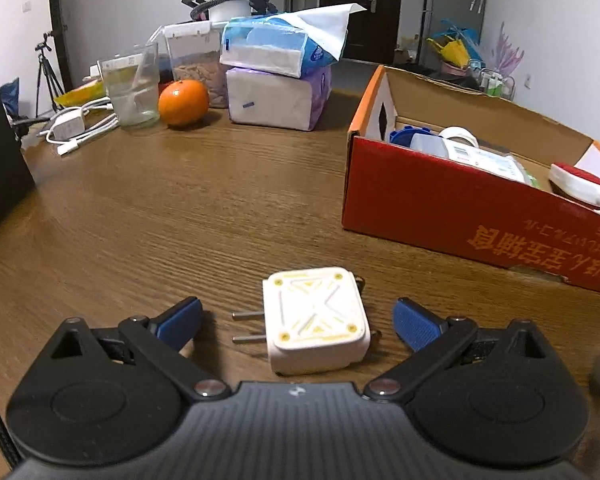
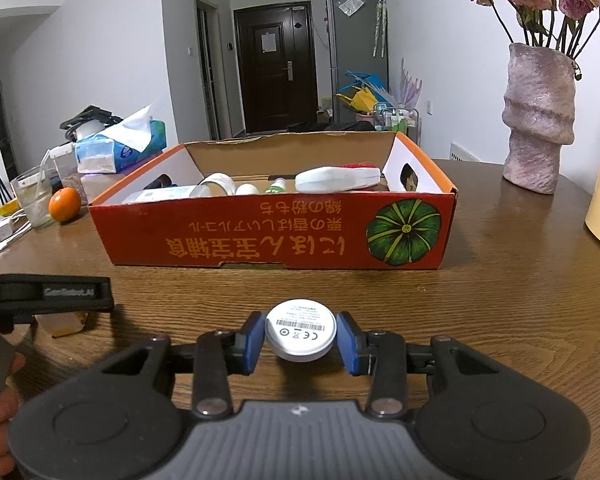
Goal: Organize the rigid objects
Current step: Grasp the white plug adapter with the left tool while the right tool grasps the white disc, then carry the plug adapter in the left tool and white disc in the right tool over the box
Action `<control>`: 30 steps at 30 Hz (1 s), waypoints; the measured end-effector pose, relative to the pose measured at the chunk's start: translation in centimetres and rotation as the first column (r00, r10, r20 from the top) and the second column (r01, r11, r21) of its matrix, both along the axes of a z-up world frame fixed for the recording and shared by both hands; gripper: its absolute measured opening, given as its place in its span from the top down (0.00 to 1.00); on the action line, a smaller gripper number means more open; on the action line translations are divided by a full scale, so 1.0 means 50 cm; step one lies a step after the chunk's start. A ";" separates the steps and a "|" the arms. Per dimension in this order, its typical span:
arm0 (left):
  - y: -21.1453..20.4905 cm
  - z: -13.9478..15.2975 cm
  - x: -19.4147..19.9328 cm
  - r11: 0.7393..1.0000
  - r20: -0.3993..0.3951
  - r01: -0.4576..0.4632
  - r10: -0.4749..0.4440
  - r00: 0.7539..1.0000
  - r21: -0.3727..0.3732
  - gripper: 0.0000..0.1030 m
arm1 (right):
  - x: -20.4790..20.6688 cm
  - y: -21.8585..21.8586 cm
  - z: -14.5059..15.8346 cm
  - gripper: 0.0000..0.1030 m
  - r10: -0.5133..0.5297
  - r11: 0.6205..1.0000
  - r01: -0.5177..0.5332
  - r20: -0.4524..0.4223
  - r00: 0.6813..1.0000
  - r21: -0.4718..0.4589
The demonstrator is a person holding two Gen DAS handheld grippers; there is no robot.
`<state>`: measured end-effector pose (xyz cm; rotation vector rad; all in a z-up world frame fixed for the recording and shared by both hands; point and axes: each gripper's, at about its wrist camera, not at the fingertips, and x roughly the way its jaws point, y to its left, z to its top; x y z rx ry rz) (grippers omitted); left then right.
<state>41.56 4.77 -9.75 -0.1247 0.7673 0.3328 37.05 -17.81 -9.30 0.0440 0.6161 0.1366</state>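
A white square plug adapter (image 1: 315, 320) with two metal prongs lies flat on the wooden table (image 1: 160, 208). My left gripper (image 1: 298, 322) is open, its blue pads on either side of the adapter and apart from it. My right gripper (image 2: 301, 342) is shut on a white round puck (image 2: 301, 334) with a printed label, held just above the table (image 2: 500, 300). The red cardboard box (image 2: 268, 236) stands beyond it, open-topped, holding bottles, tape and a white-and-red item. The box also shows at the right of the left wrist view (image 1: 452, 204).
An orange (image 1: 183, 102), a glass of water (image 1: 131, 88), tissue packs (image 1: 278, 80), a plastic container and a white charger with cables (image 1: 70, 126) stand at the table's far left. A vase of flowers (image 2: 538, 116) stands at the far right. A hand holds the left gripper (image 2: 4, 400).
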 end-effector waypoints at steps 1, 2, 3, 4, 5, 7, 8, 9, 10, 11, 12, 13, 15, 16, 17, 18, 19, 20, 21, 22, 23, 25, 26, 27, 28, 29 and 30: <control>-0.001 -0.001 0.001 1.000 -0.001 0.000 0.000 1.000 0.004 0.00 | 0.000 0.000 0.000 0.63 0.000 1.000 0.000 0.000 1.000 0.000; -0.002 -0.002 0.002 1.000 0.000 0.001 -0.001 1.000 0.006 0.00 | 0.000 0.000 0.000 0.63 0.001 1.000 -0.001 0.000 1.000 0.000; -0.003 -0.002 0.002 1.000 0.001 0.002 -0.002 1.000 0.009 0.01 | 0.000 0.000 0.000 0.63 0.000 1.000 0.000 0.000 1.000 -0.001; -0.003 -0.001 0.000 1.000 0.003 0.005 -0.005 1.000 0.012 0.02 | 0.000 0.000 0.000 0.63 -0.001 1.000 0.001 0.001 1.000 -0.001; -0.002 0.000 -0.001 1.000 0.009 0.009 -0.009 1.000 0.010 0.07 | 0.000 0.000 0.000 0.63 -0.001 1.000 0.001 0.001 1.000 -0.001; -0.003 0.003 -0.005 1.000 0.019 0.016 -0.016 1.000 0.012 0.16 | 0.000 0.000 0.000 0.63 -0.001 1.000 0.001 0.001 1.000 -0.002; -0.004 0.004 -0.006 1.000 0.023 0.022 -0.022 1.000 0.014 0.23 | -0.001 0.000 0.000 0.63 0.000 1.000 0.000 0.001 1.000 -0.001; -0.007 0.006 -0.008 0.999 0.027 0.029 -0.029 0.999 0.017 0.31 | -0.001 0.000 0.000 0.63 0.000 1.000 0.000 0.001 1.000 -0.001; -0.008 0.008 -0.010 0.999 0.030 0.038 -0.039 0.999 0.017 0.33 | -0.001 0.000 0.000 0.63 0.000 1.000 0.000 0.001 1.000 -0.001; -0.009 0.010 -0.014 0.999 0.026 0.045 -0.045 0.999 0.014 0.33 | -0.001 0.000 0.000 0.63 0.002 1.000 -0.002 0.001 1.000 0.000; -0.009 0.012 -0.016 0.999 0.022 0.050 -0.050 0.998 0.010 0.33 | -0.002 -0.001 0.001 0.63 0.005 1.000 -0.005 0.002 1.000 0.002; -0.010 0.013 -0.019 0.998 0.015 0.059 -0.059 0.998 0.007 0.33 | -0.004 -0.001 0.002 0.63 0.008 1.000 -0.008 0.003 1.000 0.004; -0.012 0.016 -0.024 0.997 0.012 0.080 -0.080 0.997 -0.002 0.33 | -0.008 -0.002 0.006 0.63 0.016 1.000 -0.017 0.008 1.000 0.010; -0.016 0.019 -0.027 0.996 0.012 0.089 -0.089 0.996 0.001 0.33 | -0.010 -0.002 0.008 0.63 0.020 1.000 -0.020 0.011 1.000 0.013; -0.019 0.021 -0.031 0.995 0.014 0.098 -0.098 0.995 0.007 0.33 | -0.012 -0.002 0.010 0.63 0.023 1.000 -0.024 0.015 1.000 0.016; -0.022 0.023 -0.034 0.995 0.017 0.104 -0.104 0.994 0.010 0.33 | -0.014 -0.003 0.013 0.63 0.027 0.999 -0.027 0.020 0.999 0.019; -0.025 0.027 -0.038 0.994 0.021 0.113 -0.113 0.993 0.014 0.33 | -0.016 -0.002 0.015 0.63 0.031 0.999 -0.031 0.023 0.999 0.021; -0.027 0.031 -0.043 0.993 0.028 0.119 -0.120 0.992 0.014 0.33 | -0.019 -0.002 0.017 0.63 0.036 0.999 -0.036 0.027 0.999 0.024; -0.029 0.035 -0.048 0.992 0.039 0.126 -0.127 0.991 0.012 0.33 | -0.021 -0.002 0.020 0.63 0.039 0.999 -0.040 0.031 0.999 0.026; -0.031 0.041 -0.054 0.991 0.049 0.134 -0.135 0.990 0.011 0.33 | -0.023 -0.002 0.022 0.63 0.043 0.999 -0.044 0.035 0.998 0.026; -0.033 0.047 -0.060 0.990 0.059 0.141 -0.142 0.988 0.013 0.33 | -0.025 -0.002 0.024 0.63 0.046 0.999 -0.047 0.041 0.998 0.028; -0.038 0.060 -0.073 0.988 0.085 0.154 -0.155 0.984 0.022 0.33 | -0.030 -0.005 0.031 0.63 0.047 0.998 -0.049 0.052 0.998 0.036; -0.041 0.066 -0.080 0.987 0.097 0.161 -0.162 0.982 0.025 0.33 | -0.032 -0.007 0.034 0.63 0.047 0.998 -0.049 0.057 0.997 0.040; -0.044 0.071 -0.086 0.985 0.108 0.168 -0.170 0.980 0.028 0.33 | -0.034 -0.008 0.037 0.63 0.047 0.998 -0.050 0.063 0.997 0.044; -0.047 0.077 -0.092 0.984 0.120 0.175 -0.178 0.977 0.032 0.33 | -0.035 -0.009 0.040 0.63 0.047 0.998 -0.051 0.067 0.997 0.047; -0.049 0.083 -0.099 0.982 0.132 0.183 -0.186 0.974 0.037 0.33 | -0.037 -0.011 0.043 0.63 0.046 0.998 -0.050 0.073 0.996 0.049; -0.051 0.089 -0.105 0.981 0.143 0.190 -0.193 0.971 0.041 0.33 | -0.038 -0.012 0.045 0.63 0.046 0.997 -0.050 0.078 0.996 0.052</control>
